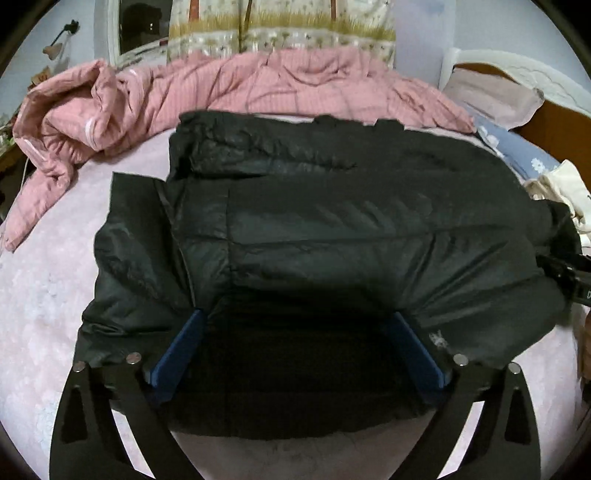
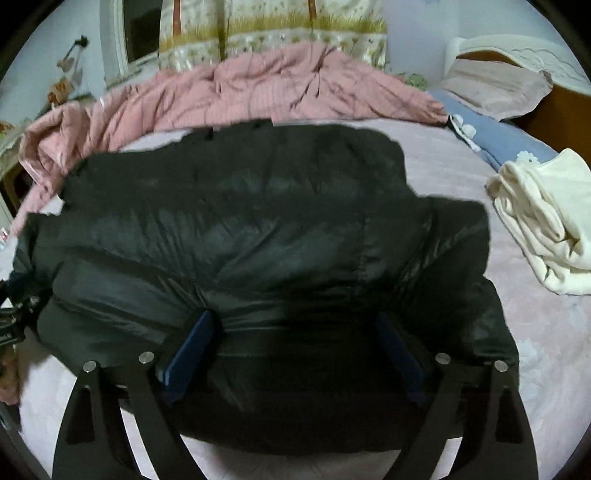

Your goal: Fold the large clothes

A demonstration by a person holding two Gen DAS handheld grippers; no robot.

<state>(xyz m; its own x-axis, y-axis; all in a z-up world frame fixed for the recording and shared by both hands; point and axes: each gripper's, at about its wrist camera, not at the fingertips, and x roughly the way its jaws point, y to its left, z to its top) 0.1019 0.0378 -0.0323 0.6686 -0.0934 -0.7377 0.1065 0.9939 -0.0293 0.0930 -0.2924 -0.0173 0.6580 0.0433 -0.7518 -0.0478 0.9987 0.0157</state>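
A black puffer jacket (image 1: pixel 332 229) lies folded on the pale pink bed sheet (image 1: pixel 37 314); it also fills the right wrist view (image 2: pixel 240 240). My left gripper (image 1: pixel 297 317) is open, its blue fingers (image 1: pixel 181 350) spread wide against the jacket's near edge, with dark fabric between them. My right gripper (image 2: pixel 295 321) is open too, its blue fingers (image 2: pixel 192 350) pressed on the jacket's near edge. The right gripper shows at the right edge of the left wrist view (image 1: pixel 569 273).
A crumpled pink quilt (image 1: pixel 229 88) lies along the far side of the bed. A cream folded garment (image 2: pixel 546 221) sits at the right, by a blue floral pillow (image 2: pixel 491 136). A patterned curtain (image 2: pixel 273 29) and a wooden headboard (image 1: pixel 554 118) stand behind.
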